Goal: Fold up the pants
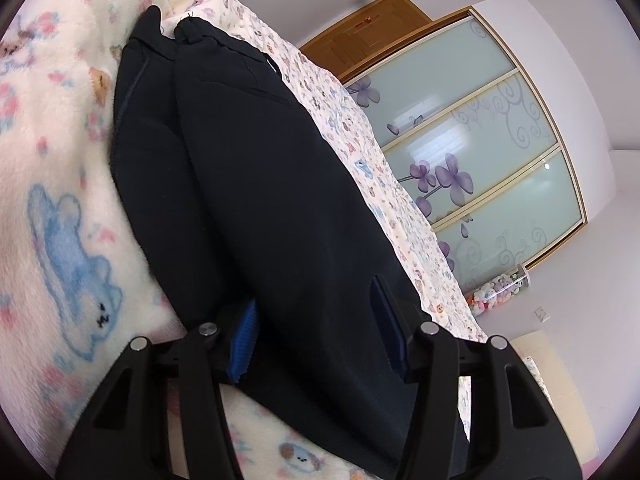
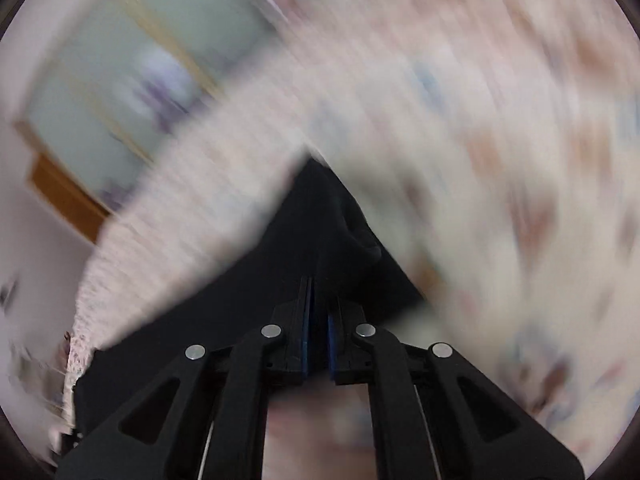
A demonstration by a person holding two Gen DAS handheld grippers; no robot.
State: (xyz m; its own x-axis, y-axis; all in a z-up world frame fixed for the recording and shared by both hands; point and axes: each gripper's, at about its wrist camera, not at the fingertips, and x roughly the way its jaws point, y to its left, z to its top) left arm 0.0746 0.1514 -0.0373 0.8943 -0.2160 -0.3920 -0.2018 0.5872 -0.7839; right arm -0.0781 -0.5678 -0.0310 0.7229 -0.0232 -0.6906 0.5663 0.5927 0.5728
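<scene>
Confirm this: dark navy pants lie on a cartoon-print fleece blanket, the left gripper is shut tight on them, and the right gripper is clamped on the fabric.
Not quite. The left gripper is open, its blue pads wide apart around the dark navy pants, as the left wrist view shows. The rest holds: the pants lie on the cartoon-print fleece blanket, and the right gripper is clamped on the fabric.

We read this as a home bedroom, fleece blanket with cartoon animals on a bed, sliding wardrobe doors with purple flowers, wooden door (shut), jar of plush toys on the floor
</scene>
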